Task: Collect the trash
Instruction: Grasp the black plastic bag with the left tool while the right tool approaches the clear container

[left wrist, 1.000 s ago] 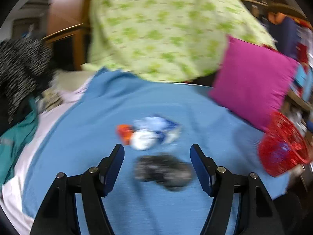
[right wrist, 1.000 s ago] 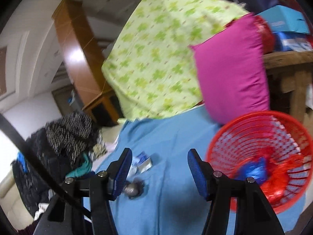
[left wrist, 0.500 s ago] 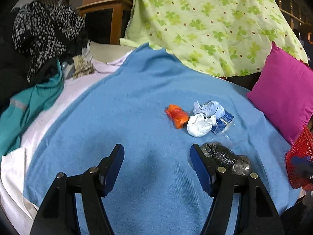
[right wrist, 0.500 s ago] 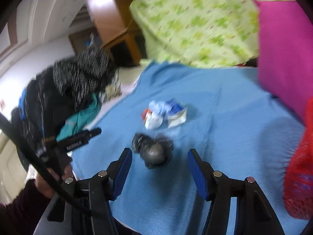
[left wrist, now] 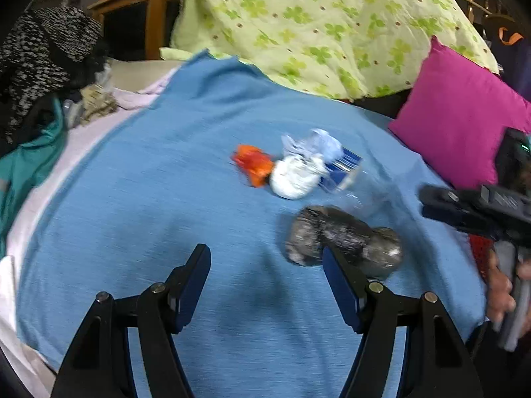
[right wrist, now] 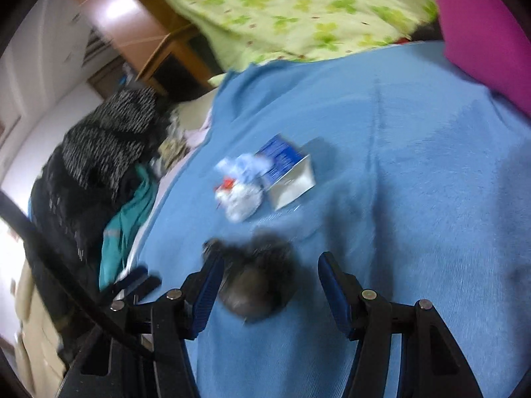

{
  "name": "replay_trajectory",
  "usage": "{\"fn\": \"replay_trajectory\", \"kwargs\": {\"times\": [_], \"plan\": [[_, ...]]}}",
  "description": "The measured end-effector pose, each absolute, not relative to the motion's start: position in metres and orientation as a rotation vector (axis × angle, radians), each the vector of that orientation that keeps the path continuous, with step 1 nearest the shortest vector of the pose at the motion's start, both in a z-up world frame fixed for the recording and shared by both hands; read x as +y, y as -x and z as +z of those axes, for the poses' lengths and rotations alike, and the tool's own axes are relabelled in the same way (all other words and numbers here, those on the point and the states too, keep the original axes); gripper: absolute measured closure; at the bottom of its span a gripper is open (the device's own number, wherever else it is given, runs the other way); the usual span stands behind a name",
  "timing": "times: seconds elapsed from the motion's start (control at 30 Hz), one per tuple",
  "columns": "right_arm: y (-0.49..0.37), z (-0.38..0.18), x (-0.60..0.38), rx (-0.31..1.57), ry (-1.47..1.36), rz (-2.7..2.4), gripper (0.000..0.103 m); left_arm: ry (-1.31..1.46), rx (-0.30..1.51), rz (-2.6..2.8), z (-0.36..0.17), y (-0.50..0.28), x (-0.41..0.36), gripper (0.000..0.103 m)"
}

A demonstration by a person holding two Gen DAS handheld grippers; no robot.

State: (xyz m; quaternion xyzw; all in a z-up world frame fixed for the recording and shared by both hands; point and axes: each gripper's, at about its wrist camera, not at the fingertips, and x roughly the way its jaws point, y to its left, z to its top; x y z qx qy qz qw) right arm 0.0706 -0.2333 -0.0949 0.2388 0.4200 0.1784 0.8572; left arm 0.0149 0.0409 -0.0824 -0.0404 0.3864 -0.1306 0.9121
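Trash lies on a blue blanket (left wrist: 139, 199): an orange wrapper (left wrist: 254, 164), a white tissue ball (left wrist: 295, 175), pale blue crumpled paper (left wrist: 315, 144), a blue-and-white carton (left wrist: 341, 169) and a dark grey crumpled bag (left wrist: 341, 238). My left gripper (left wrist: 265, 262) hovers open over bare blanket, with the dark bag just beyond its right finger. My right gripper (right wrist: 270, 262) is open, and the dark bag (right wrist: 259, 282) lies between its fingers; the blur hides any contact. The carton (right wrist: 288, 172) and tissue ball (right wrist: 240, 199) lie farther ahead. The right gripper (left wrist: 464, 212) also enters the left wrist view from the right.
A pink pillow (left wrist: 461, 126) and a green patterned sheet (left wrist: 315, 23) bound the blanket at the back. Piled dark and teal clothes (right wrist: 99, 165) lie on the left. A sliver of a red basket (left wrist: 479, 252) shows behind the person's hand (left wrist: 501, 285).
The right gripper swung left from the red basket and dropped to the dark bag, which now sits between its fingers. The left gripper sank closer to the blanket, both staying open.
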Motion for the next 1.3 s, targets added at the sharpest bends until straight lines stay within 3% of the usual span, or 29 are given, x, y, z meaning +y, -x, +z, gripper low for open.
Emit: {"fn": "replay_trajectory", "kwargs": {"times": [0.37,0.9,0.93,1.0,1.1,1.3], "plan": [[-0.106,-0.121,-0.275,0.89,-0.788,0.295,0.04,0.221,0.828,-0.461,-0.087,-0.029,-0.013,0.031],[-0.094,-0.105,-0.276,0.831,-0.706,0.318,0.04,0.313,1.011,-0.305,-0.13,-0.058,-0.022,0.032],[-0.096,-0.107,-0.275,0.833,-0.708,0.32,0.04,0.307,1.003,-0.296,-0.128,-0.057,-0.018,0.033],[-0.099,-0.11,-0.273,0.839,-0.719,0.329,0.04,0.287,0.995,-0.281,-0.126,-0.056,-0.009,0.051],[-0.106,-0.114,-0.266,0.85,-0.739,0.364,0.04,0.318,1.016,-0.304,-0.126,-0.055,0.008,0.061],[-0.119,-0.12,-0.251,0.87,-0.75,0.399,0.04,0.323,0.993,-0.278,-0.12,-0.047,0.048,0.07]]}}
